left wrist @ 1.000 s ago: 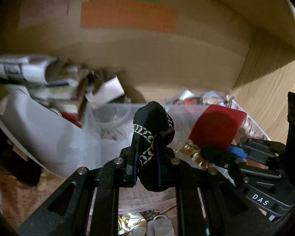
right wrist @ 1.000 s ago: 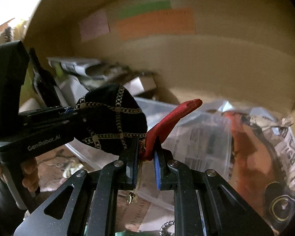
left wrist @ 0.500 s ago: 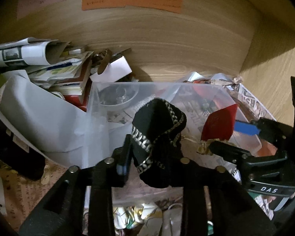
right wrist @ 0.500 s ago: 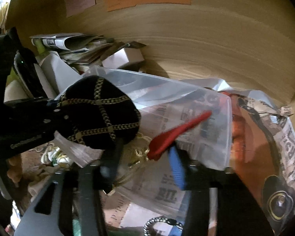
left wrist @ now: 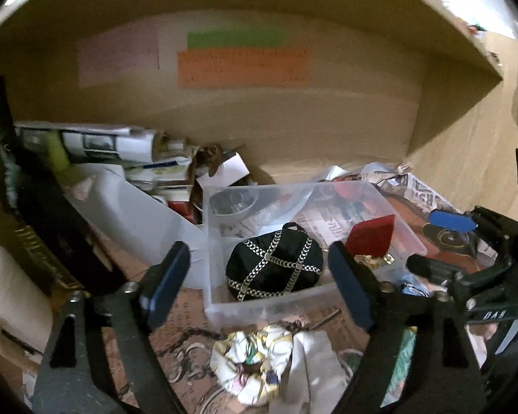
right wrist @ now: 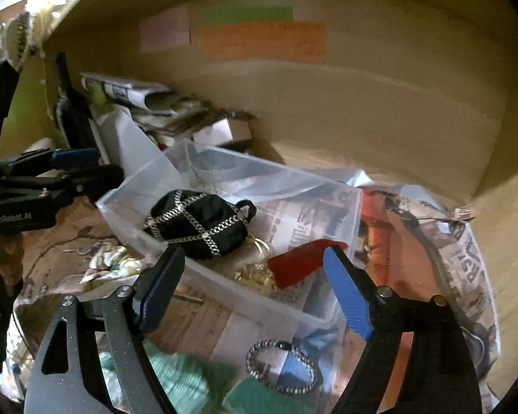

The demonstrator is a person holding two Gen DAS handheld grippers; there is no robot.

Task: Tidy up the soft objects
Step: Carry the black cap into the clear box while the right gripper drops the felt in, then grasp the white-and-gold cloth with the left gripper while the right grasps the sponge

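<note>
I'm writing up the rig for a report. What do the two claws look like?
Both match: black metal frames with triangular cut-outs and silver screws. The left claw and right claw have blue finger pads. White lettering reads "GenRobot.AI" on the left and "DAS" on the right.

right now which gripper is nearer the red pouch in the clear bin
Right. The right gripper is open with the red pouch just off one fingertip. The left gripper is open facing the black chain-trimmed pouch, with the red pouch off to its right.
</note>
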